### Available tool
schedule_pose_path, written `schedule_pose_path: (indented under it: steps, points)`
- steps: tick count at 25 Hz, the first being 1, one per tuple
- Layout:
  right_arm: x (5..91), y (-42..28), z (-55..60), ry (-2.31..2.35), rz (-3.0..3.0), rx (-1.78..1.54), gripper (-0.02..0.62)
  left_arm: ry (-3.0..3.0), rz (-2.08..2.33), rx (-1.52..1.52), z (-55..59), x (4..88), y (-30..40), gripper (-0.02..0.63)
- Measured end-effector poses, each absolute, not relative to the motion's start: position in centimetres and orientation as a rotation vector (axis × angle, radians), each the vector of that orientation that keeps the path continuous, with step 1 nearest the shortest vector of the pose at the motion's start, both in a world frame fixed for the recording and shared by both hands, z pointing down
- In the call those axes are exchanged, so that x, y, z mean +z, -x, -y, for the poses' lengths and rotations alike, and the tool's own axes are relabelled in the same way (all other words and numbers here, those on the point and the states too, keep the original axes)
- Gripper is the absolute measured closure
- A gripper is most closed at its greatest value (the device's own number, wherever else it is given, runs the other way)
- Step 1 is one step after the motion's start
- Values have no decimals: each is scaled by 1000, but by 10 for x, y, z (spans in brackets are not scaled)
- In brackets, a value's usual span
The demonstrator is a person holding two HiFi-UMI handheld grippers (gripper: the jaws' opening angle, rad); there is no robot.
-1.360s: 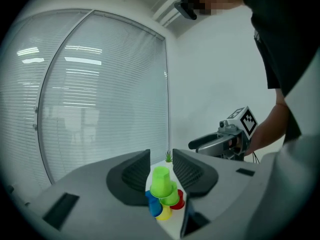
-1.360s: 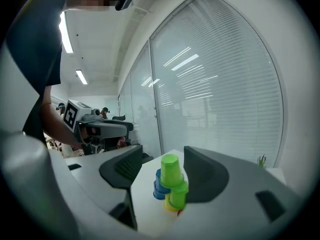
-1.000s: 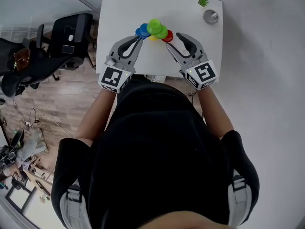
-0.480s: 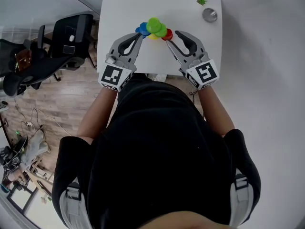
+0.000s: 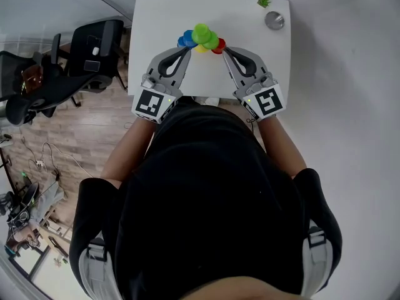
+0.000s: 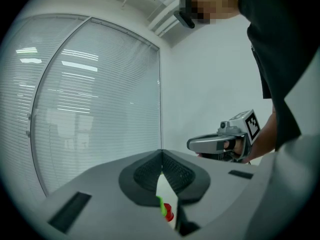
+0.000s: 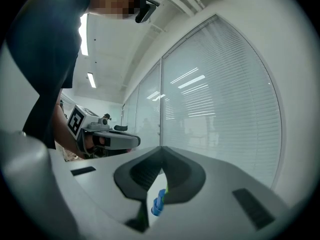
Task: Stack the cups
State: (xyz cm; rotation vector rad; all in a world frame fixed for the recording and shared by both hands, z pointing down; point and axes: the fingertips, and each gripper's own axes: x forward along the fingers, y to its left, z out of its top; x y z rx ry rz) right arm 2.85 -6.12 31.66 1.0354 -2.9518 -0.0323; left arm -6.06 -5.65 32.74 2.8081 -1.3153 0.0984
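The white table (image 5: pixel 162 11) lies under and ahead of both grippers, which point across it, level with its top. The person (image 5: pixel 212 199), in black, stands behind the grippers and holds one in each hand. A black office chair (image 5: pixel 94 49) stands on the wooden floor (image 5: pixel 75 149), off the table and well out to the left of the left gripper.

The left gripper (image 5: pixel 186 49) has its jaws pressed together at the tips, with nothing between the pads. The right gripper (image 5: pixel 225 50) has just been closing. Its jaws now meet at the tips too, and nothing is caught in them.

The cups (image 5: pixel 201 39) stand in a tight cluster on the table just ahead of the two grippers, in the space between their tips. The blue cups (image 5: pixel 185 40) are nearest the left gripper, just beside its tip; whether they touch it cannot be told. The red cup (image 5: pixel 220 45) is nearest the right gripper, just beyond its tip. The green cups (image 5: pixel 203 35) rise in the middle, and a yellow cup (image 5: pixel 200 49) shows at the near edge of the cluster.

In the left gripper view a strip of green and red shows through the gap under the closed pads. In the right gripper view blue shows there.

A round silver object (image 5: pixel 274 20) sits beyond and to the right of the right gripper, well apart from it. A small green plant (image 5: pixel 265 0) stands just past that.
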Motion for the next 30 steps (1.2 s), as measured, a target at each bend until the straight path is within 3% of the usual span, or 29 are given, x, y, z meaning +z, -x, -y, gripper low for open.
schedule_pose_path:
  steps: [30]
  points:
    - [335,-23,50,-1003,2930,28,592,-2807,1277,102,48,344,58,595]
